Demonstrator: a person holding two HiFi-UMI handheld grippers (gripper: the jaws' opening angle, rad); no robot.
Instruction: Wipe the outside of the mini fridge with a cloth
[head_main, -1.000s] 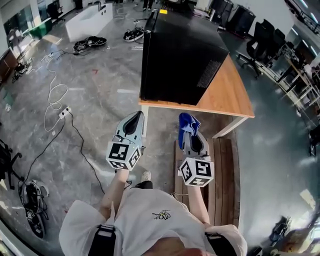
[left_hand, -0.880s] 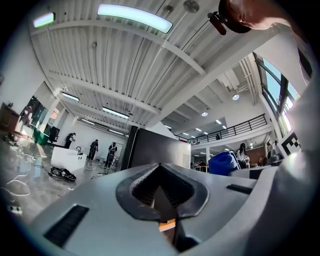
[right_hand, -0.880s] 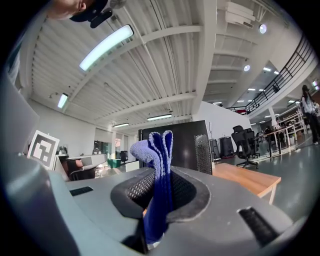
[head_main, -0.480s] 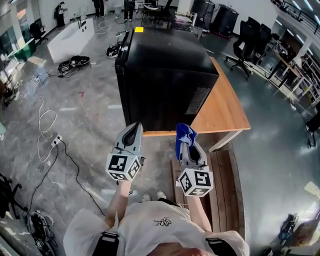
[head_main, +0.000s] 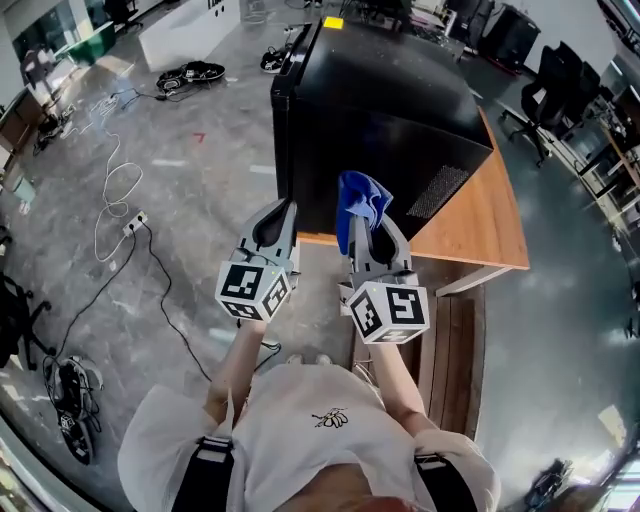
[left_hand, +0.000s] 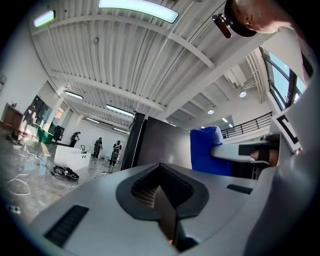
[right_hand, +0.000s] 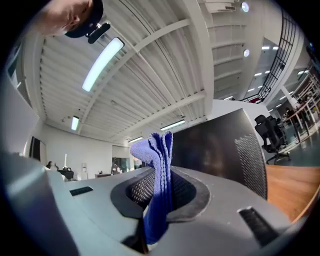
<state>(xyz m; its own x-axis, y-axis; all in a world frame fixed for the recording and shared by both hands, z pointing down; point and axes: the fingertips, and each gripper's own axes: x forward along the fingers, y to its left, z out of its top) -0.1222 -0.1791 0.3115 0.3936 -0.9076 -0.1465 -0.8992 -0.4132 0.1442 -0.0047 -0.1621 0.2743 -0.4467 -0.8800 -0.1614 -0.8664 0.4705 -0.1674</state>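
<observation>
right tool (head_main: 366, 232): clenched on cloth (head_main: 361, 200), which stands up from it | left tool (head_main: 279, 222): closed, empty | fridge (head_main: 370, 110): on tabletop (head_main: 482, 226), straight ahead of both tools, near face just beyond cloth | right tool nearer; likely next: press cloth forward onto that face

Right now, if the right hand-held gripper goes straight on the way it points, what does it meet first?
Probably the black mini fridge, near its closest corner; the blue cloth clamped in the right hand-held gripper would touch first. The gap is hard to judge.
</observation>
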